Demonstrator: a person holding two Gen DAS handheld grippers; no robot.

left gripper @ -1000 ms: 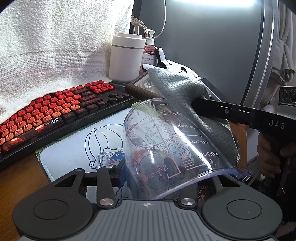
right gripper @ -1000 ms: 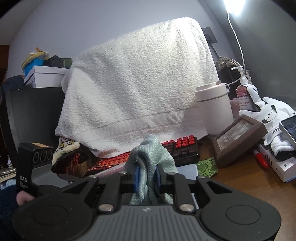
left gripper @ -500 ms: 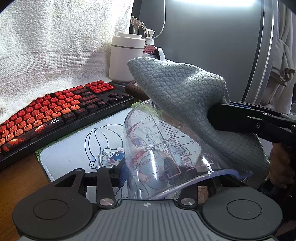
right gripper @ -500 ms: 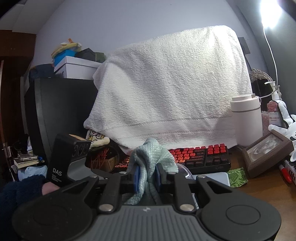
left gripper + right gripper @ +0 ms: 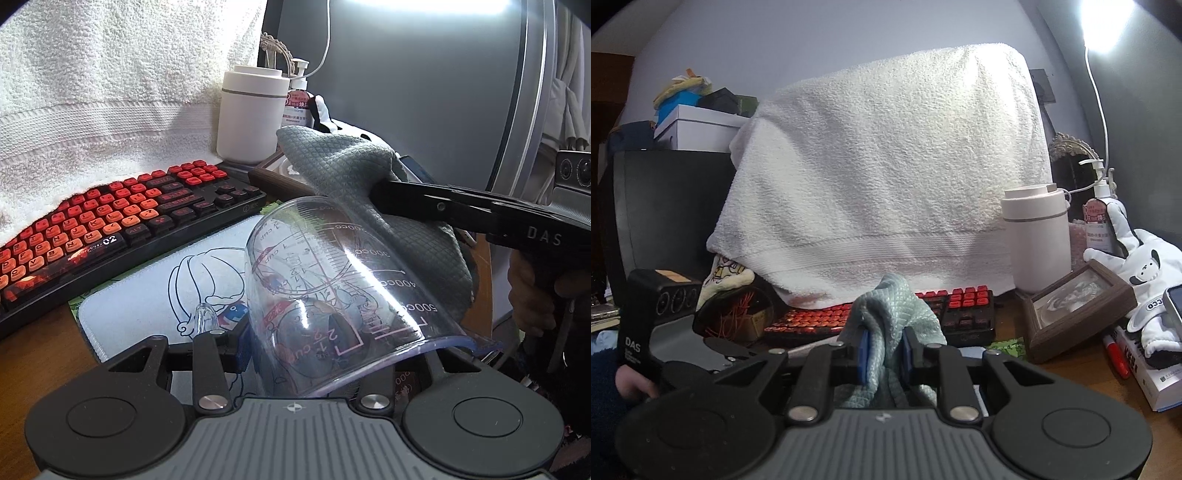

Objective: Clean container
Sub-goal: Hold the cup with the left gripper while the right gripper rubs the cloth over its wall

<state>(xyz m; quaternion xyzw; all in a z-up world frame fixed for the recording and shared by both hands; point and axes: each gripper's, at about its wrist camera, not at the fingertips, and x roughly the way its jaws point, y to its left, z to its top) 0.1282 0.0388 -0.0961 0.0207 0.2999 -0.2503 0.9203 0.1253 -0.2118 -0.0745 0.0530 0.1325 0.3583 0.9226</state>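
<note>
A clear plastic measuring cup (image 5: 332,295) with printed scale marks lies on its side, mouth toward the camera. My left gripper (image 5: 332,350) is shut on its rim, and the cup hides the right finger. A grey waffle-weave cloth (image 5: 340,173) drapes over the cup's far right wall. My right gripper (image 5: 384,192) reaches in from the right and is shut on that cloth. In the right wrist view the cloth (image 5: 894,306) is bunched between the blue pads (image 5: 864,350) of the right gripper (image 5: 884,350), and the cup is hidden beneath.
A red and black keyboard (image 5: 110,229) and a white printed mat (image 5: 166,288) lie on the wooden desk under the cup. Behind stand a towel-covered monitor (image 5: 886,166), a white canister (image 5: 251,114) and a pump bottle (image 5: 1102,218). A picture frame (image 5: 1078,306), a plush toy (image 5: 1145,266) and a marker (image 5: 1115,354) crowd the right.
Half a second ago the cloth was raised and spread above the cup's upper wall; it has come back down along the far right side. The cup and left gripper stayed still.
</note>
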